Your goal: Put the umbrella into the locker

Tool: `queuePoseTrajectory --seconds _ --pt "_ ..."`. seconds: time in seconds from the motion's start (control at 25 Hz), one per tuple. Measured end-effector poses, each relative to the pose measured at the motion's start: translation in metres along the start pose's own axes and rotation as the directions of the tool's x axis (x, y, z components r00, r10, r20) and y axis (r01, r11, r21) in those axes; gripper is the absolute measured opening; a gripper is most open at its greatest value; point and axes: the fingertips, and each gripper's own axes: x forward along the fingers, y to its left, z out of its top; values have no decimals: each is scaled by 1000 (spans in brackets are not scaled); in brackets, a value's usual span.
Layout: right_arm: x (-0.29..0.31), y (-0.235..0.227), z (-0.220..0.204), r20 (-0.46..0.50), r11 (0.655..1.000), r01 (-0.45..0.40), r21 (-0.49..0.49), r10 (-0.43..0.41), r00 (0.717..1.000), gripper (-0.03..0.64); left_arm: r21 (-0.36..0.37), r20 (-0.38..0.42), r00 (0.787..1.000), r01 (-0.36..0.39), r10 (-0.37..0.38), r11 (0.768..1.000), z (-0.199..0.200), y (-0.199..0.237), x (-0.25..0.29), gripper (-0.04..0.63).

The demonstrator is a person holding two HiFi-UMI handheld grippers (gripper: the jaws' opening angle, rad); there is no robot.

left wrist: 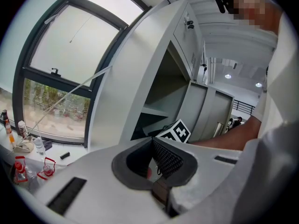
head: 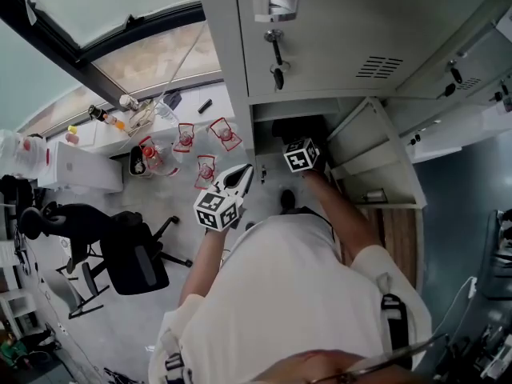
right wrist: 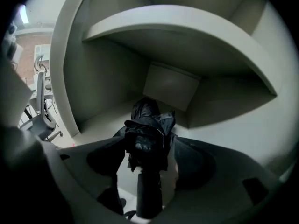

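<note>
Umbrella (right wrist: 147,134) lies inside locker (right wrist: 117,78) under a shelf, between right gripper's (right wrist: 150,146) wide-spread jaws; left gripper (left wrist: 152,141) outside, jaws together, empty.

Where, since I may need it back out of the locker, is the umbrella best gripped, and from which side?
Grip the handle. The umbrella lies in the locker with that stiff, round handle pointing out the open front; the cloth behind is loose and bunched. Come straight in from the front with the right claw, a jaw on either side.
</note>
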Motion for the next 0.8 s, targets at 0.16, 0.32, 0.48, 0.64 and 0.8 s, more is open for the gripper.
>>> queuePoseTrajectory --seconds 0.16,0.32,0.48,0.64,0.8 --pt "-23 0 -11 -2 999 7 48 -7 1000 327 -1 -20 999 37 -37 999 -8 -9 1 3" --pt "-50 4 -34 22 996 47 69 -49 999 302 -9 -41 997 70 -71 997 -20 -18 -3 3" --pt "-66 8 -68 5 989 96 114 -98 995 293 -20 -62 993 97 -98 995 -32 -23 -3 3" --pt "-72 8 -93 -39 977 111 181 -105 994 246 -27 -89 989 118 -120 993 -45 -30 -3 3" --pt "-67 12 -94 -55 972 67 227 -56 997 193 -27 -89 989 115 -117 993 -46 -31 -4 3"
